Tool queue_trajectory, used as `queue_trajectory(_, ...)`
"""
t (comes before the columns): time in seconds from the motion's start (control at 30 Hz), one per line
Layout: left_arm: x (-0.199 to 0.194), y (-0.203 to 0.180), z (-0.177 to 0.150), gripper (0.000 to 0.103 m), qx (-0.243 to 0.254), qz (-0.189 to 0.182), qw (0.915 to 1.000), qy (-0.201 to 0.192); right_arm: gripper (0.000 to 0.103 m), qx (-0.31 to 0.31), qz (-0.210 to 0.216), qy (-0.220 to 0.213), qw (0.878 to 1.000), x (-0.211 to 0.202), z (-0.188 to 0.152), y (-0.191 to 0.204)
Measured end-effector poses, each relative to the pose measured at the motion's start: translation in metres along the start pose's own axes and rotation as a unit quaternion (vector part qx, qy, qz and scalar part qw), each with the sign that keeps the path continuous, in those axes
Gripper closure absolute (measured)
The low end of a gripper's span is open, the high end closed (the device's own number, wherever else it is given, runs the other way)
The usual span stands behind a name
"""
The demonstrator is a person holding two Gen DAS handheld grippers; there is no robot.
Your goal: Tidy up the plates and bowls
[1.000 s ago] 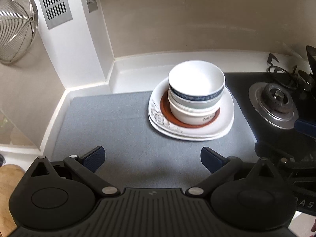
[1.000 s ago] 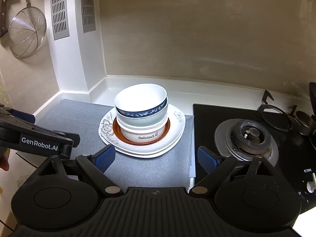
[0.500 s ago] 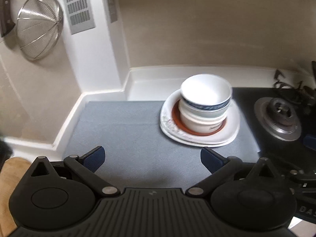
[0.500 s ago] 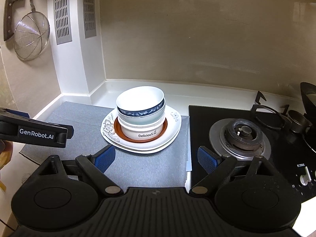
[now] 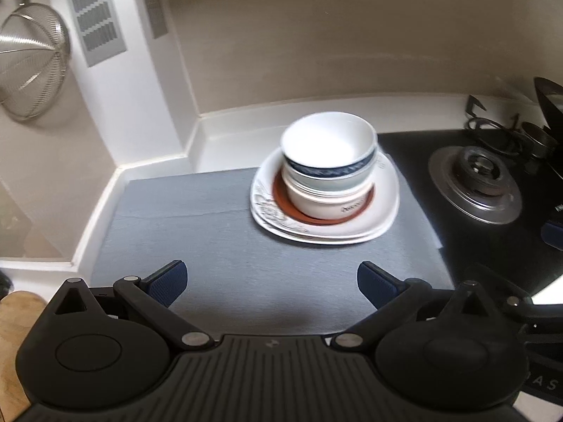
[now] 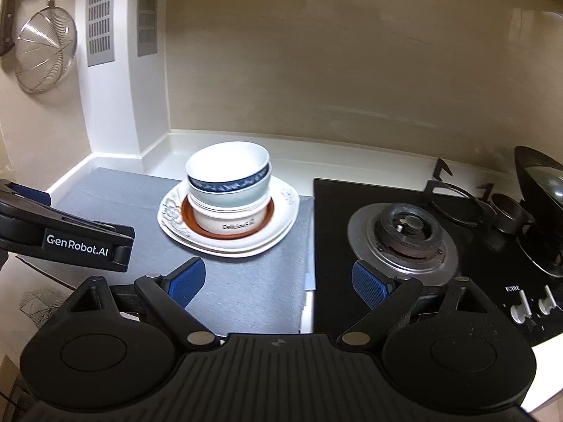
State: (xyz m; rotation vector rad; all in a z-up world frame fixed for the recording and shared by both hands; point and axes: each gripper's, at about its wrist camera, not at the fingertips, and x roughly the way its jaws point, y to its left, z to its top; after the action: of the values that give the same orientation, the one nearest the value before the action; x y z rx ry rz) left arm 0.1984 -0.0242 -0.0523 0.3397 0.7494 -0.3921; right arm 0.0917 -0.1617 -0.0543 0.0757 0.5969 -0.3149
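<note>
Three nested bowls [image 5: 329, 161] [image 6: 228, 183] stand on a small brown saucer [image 5: 281, 200] [image 6: 186, 214], which rests on stacked white floral plates [image 5: 383, 207] [image 6: 285, 207] on a grey mat [image 5: 211, 232] [image 6: 246, 277]. The top bowl is white with a blue band. My left gripper [image 5: 271, 283] is open and empty, short of the stack above the mat. My right gripper [image 6: 278, 281] is open and empty, in front of and right of the stack. The left gripper's body [image 6: 67, 239] shows at the left of the right wrist view.
A black gas hob with a burner [image 5: 475, 184] [image 6: 404, 235] lies right of the mat, with knobs [image 6: 531, 306] at its front. A wire strainer [image 5: 28, 77] [image 6: 44, 52] hangs on the left wall. A white column and backsplash stand behind the stack. A dark pan [image 6: 542, 190] sits far right.
The left gripper has moved, so the stack looks closer and more central in its view. The right gripper has drawn back slightly. Both stay open and the stack has not moved.
</note>
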Motion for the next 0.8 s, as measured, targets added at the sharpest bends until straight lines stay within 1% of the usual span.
queue_trajectory(0.13, 0.003, -0.004, 0.002, 0.0, -0.001, -0.01, 0.9999, 0.007, 0.011, 0.006, -0.005, 0.001, 1.0, 0.001, -0.001, -0.006)
queue_trajectory(0.53, 0.009, -0.008, 0.006, 0.0, -0.002, -0.006, 0.9999, 0.013, 0.011, 0.001, 0.0, 0.003, 1.0, 0.006, 0.0, -0.01)
queue_trajectory(0.8, 0.013, -0.013, 0.009, 0.0, 0.002, -0.015, 0.9998, 0.014, 0.011, -0.001, -0.006, 0.004, 1.0, 0.008, 0.002, -0.011)
